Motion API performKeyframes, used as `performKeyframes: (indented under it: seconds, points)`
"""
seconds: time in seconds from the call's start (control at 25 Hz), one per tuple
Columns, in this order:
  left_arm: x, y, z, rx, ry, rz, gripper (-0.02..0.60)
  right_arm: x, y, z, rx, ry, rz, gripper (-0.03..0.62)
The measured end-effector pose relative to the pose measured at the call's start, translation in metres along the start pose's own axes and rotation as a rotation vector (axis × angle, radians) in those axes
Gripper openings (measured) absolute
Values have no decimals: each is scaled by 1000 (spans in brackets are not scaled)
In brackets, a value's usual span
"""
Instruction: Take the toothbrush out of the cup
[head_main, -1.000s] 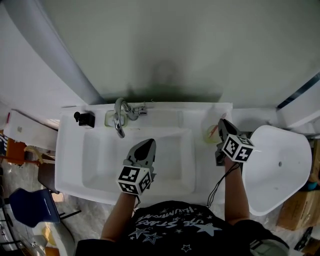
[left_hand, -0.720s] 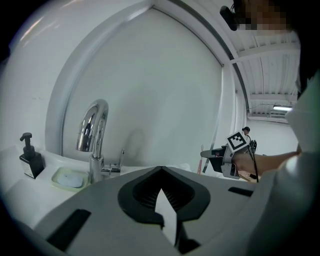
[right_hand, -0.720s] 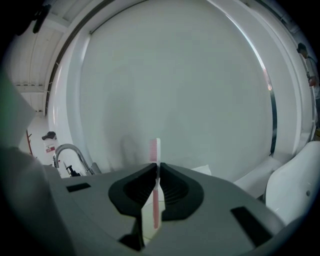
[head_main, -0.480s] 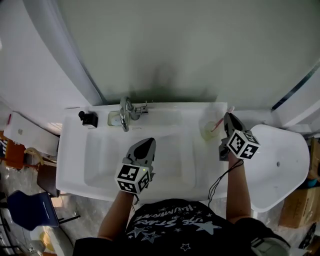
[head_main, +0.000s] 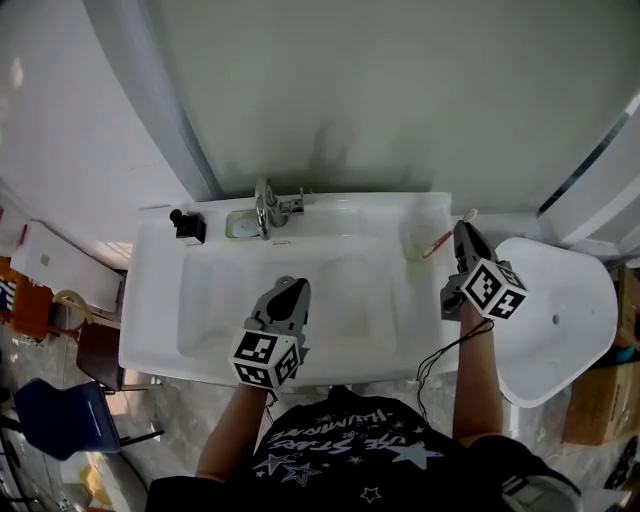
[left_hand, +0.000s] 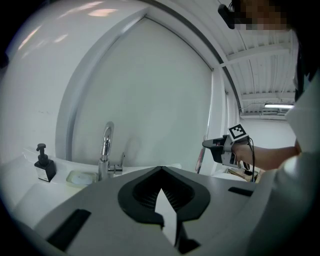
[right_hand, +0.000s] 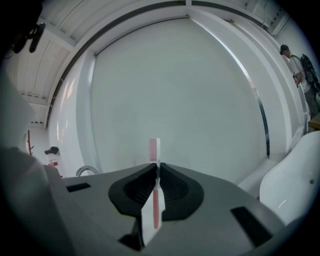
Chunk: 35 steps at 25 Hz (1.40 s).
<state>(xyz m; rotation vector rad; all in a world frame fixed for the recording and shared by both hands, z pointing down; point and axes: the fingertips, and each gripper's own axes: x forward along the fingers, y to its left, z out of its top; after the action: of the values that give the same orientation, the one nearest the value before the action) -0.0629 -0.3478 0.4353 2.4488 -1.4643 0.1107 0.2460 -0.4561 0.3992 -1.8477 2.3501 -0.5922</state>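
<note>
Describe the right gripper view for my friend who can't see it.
The right gripper is shut on a pink toothbrush, whose bristle head stands upright above the jaws against a pale wall. A faucet peeks out at the lower left.

Your right gripper (right_hand: 155, 167), seen along its two dark jaws, is closed on the toothbrush (right_hand: 154, 149). The brush stands upright, its pink handle running down between the pads and its bristled head rising just above the tips. Behind it you see a pale wall inside a white arched frame. Far left is the curve of a tap (right_hand: 87, 170), lower right a rounded white fixture (right_hand: 292, 175), and upper right a person (right_hand: 299, 70).
</note>
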Motion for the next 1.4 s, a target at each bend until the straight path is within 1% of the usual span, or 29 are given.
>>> performKeyframes:
  seconds: [0.44, 0.76, 1.04, 1.4]
  points:
    - [-70, -15, -10, 9, -8, -24, 15, -72, 46, -38, 10, 26, 12, 34]
    - [-126, -22, -23, 3, -18, -18, 15, -122, 77, -66, 9, 44, 19, 34]
    - [-177, -24, -45, -18, -9, -10, 15, -163, 109, -96, -11, 74, 38, 34]
    - [-245, -34, -73, -35, 3, -4, 15, -223, 144, -131, -18, 93, 41, 34]
